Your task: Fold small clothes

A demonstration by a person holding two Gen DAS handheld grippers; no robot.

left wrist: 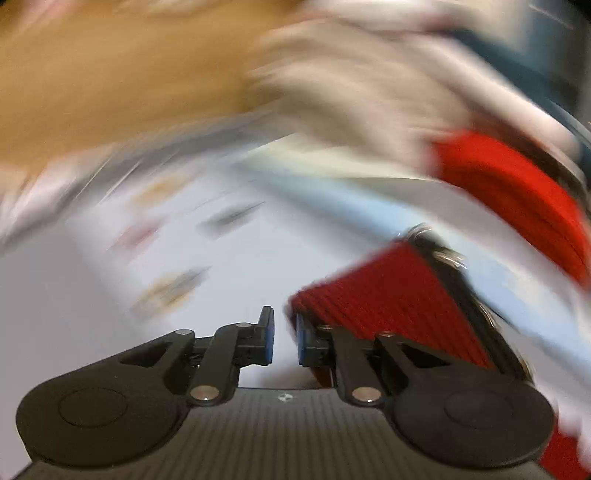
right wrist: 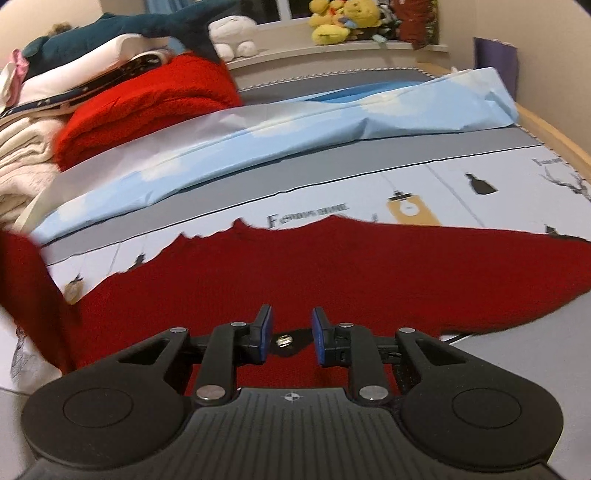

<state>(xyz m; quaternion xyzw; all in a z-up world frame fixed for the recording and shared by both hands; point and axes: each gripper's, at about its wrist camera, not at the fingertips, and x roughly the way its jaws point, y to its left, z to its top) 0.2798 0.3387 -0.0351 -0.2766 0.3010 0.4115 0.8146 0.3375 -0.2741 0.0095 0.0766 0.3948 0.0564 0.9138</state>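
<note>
A red knitted garment (right wrist: pixel 332 266) lies spread flat on the printed bedsheet (right wrist: pixel 480 184) in the right wrist view. My right gripper (right wrist: pixel 288 338) is open just above its near part, over a dark patch with a metal snap (right wrist: pixel 284 341). The left wrist view is heavily blurred. There my left gripper (left wrist: pixel 284 338) is open, and a red knit piece (left wrist: pixel 388 295) with a dark strap and metal ring (left wrist: pixel 439 254) lies against its right finger. Nothing sits between the pads.
A stack of folded clothes, red (right wrist: pixel 147 107) and cream (right wrist: pixel 22 162), stands at the back left. A light blue folded sheet (right wrist: pixel 295 125) crosses the bed. Plush toys (right wrist: pixel 343 18) sit on the far ledge. The wooden bed frame (right wrist: pixel 554 125) runs along the right.
</note>
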